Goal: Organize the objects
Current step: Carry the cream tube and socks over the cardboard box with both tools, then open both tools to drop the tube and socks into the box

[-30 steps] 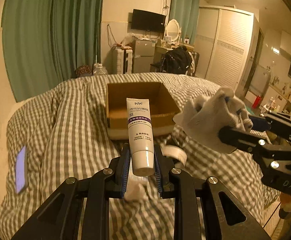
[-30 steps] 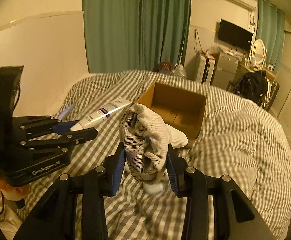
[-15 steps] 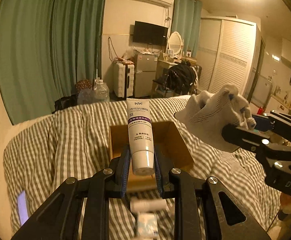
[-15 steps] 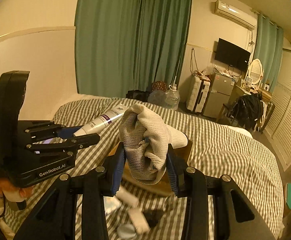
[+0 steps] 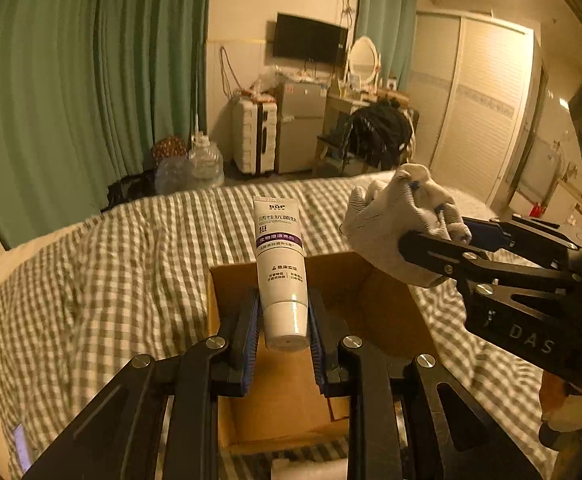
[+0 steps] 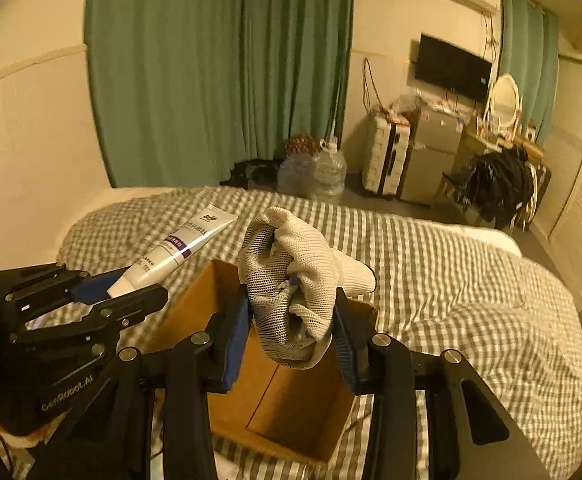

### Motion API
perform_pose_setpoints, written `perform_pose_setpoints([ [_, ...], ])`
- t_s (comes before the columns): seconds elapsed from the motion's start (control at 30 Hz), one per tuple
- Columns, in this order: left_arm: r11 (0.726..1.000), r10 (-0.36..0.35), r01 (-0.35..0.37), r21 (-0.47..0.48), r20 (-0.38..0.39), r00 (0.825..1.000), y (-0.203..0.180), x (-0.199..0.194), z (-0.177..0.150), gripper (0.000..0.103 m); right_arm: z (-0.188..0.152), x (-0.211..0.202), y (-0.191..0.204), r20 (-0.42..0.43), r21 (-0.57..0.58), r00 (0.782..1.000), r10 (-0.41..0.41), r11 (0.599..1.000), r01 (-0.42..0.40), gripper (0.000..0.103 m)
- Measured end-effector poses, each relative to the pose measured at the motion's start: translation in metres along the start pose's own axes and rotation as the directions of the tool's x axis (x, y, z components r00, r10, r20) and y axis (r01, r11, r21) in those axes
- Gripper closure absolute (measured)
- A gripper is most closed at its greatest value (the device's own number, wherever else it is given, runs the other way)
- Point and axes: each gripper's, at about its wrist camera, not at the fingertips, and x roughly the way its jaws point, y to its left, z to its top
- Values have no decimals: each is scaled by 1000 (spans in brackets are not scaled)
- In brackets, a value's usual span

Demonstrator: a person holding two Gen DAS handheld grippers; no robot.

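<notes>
My left gripper (image 5: 285, 316) is shut on a white tube with a purple band (image 5: 279, 264), cap toward the camera, held above the open cardboard box (image 5: 291, 392). In the right wrist view the same tube (image 6: 175, 250) sticks out of the left gripper (image 6: 131, 286) at the left. My right gripper (image 6: 291, 316) is shut on a bundled white-grey sock (image 6: 291, 276), also over the box (image 6: 291, 408). The left wrist view shows the sock (image 5: 395, 220) and the right gripper (image 5: 455, 236) at the right. The box interior looks bare.
The box rests on a bed with a grey-and-white checked cover (image 5: 111, 288). A white item (image 5: 311, 470) lies just in front of the box. Beyond the bed stand green curtains (image 6: 219, 72), water jugs (image 6: 323, 172), a suitcase (image 6: 385, 156) and a wardrobe (image 5: 475, 112).
Both grippers have travelled forward over the bed with their loads; the box has slid from ahead of the fingers to directly beneath them. Small items near the box have dropped out of view.
</notes>
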Motion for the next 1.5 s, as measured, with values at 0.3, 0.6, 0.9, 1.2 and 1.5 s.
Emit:
perform_pose_setpoints([
  [0.3, 1000, 8, -5, 21, -116, 993, 2, 67, -17, 80, -29, 73, -25, -100, 40, 994, 52, 998, -49, 65],
  [0.6, 999, 24, -18, 36, -176, 984, 4, 88, -34, 80, -57, 102, -25, -180, 27, 979, 94, 996, -90, 64],
  [0.9, 998, 50, -42, 54, -158, 986, -3, 47, -18, 34, -41, 45, -28, -31, 96, 998, 63, 994, -59, 29],
  [1.2, 995, 94, -92, 47, -31, 995, -15, -48, 7, 11, -13, -51, -14, 103, 77, 995, -20, 997, 12, 12],
  [1.5, 989, 122, -131, 68, 129, 984, -23, -163, 15, 5, -8, -172, 9, 211, 49, 977, -39, 998, 29, 8],
])
